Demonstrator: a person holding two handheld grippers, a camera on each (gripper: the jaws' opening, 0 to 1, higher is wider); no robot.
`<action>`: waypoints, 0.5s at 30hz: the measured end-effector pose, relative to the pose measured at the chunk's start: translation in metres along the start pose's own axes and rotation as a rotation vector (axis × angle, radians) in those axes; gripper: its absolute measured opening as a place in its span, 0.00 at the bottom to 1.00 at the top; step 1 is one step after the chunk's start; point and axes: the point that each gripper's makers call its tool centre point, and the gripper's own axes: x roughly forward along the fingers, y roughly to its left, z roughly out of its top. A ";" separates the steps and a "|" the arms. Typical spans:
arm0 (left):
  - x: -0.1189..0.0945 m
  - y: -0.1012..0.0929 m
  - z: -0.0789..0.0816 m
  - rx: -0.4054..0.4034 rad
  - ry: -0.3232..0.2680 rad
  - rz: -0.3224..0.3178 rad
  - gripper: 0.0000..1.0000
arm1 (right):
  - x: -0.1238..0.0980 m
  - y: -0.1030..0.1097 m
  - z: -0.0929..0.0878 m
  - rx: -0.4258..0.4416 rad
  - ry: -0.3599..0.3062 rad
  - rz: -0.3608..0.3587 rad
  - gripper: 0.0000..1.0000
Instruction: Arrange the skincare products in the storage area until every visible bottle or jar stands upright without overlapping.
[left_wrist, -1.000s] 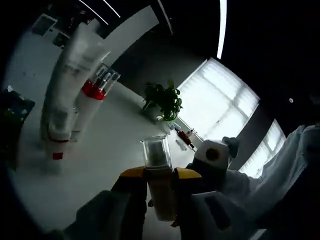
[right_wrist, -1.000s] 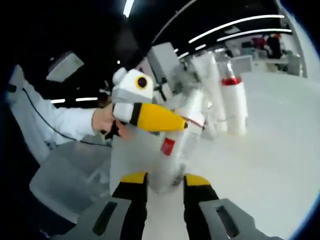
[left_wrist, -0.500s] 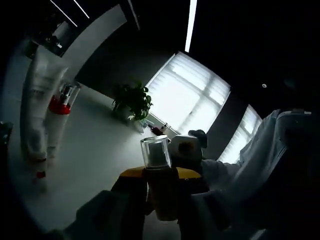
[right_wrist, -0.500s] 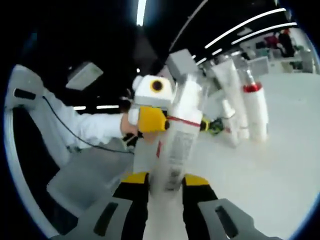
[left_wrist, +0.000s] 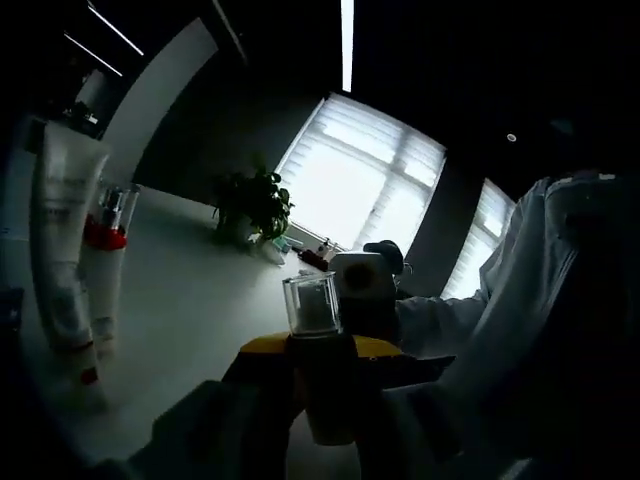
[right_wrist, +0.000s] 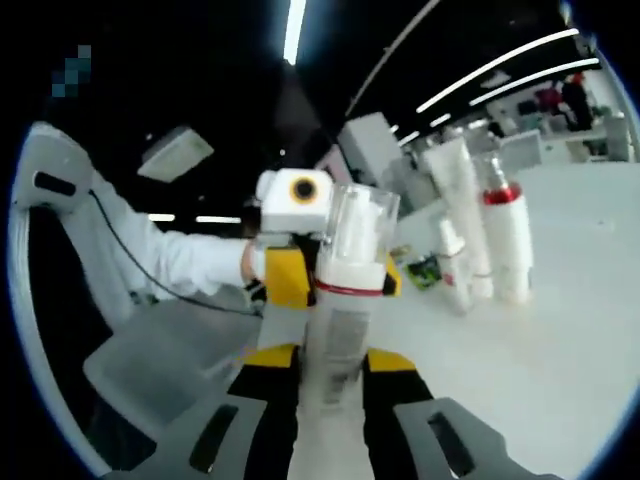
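Observation:
A pump bottle with a clear cap (left_wrist: 312, 306) stands upright between my left gripper's (left_wrist: 320, 352) jaws, which are shut on it just under the cap. In the right gripper view the clear-capped bottle (right_wrist: 346, 292) has a red collar and a white body, and my right gripper (right_wrist: 330, 362) is shut on its lower body. The left gripper (right_wrist: 290, 232) faces me there, its yellow jaws flanking the collar. The right gripper (left_wrist: 360, 285) sits just behind the cap in the left gripper view. A white tube (left_wrist: 62, 228) and a red-banded bottle (left_wrist: 103, 255) stand upright on the table.
In the right gripper view the white tube (right_wrist: 458, 195), the red-banded bottle (right_wrist: 506, 235) and a small bottle (right_wrist: 452, 262) stand together on the white table (right_wrist: 540, 360). A grey bin (right_wrist: 160, 362) lies at the left. A plant (left_wrist: 252, 203) stands far back; a person's sleeve (left_wrist: 540, 330) is right.
The bottle in the right gripper's jaws has gone from tilted to upright. Both cameras have swung, so the standing tube and bottles shifted in view. Both grips held.

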 end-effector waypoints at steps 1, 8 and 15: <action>0.000 0.000 0.000 0.009 -0.004 0.003 0.15 | 0.000 -0.003 0.001 -0.027 -0.001 -0.011 0.17; -0.001 0.006 -0.007 0.034 0.031 0.025 0.16 | 0.002 -0.015 -0.007 -0.142 0.034 -0.053 0.14; -0.002 0.021 -0.014 0.058 0.060 0.084 0.17 | 0.010 -0.033 -0.013 -0.220 0.035 -0.092 0.14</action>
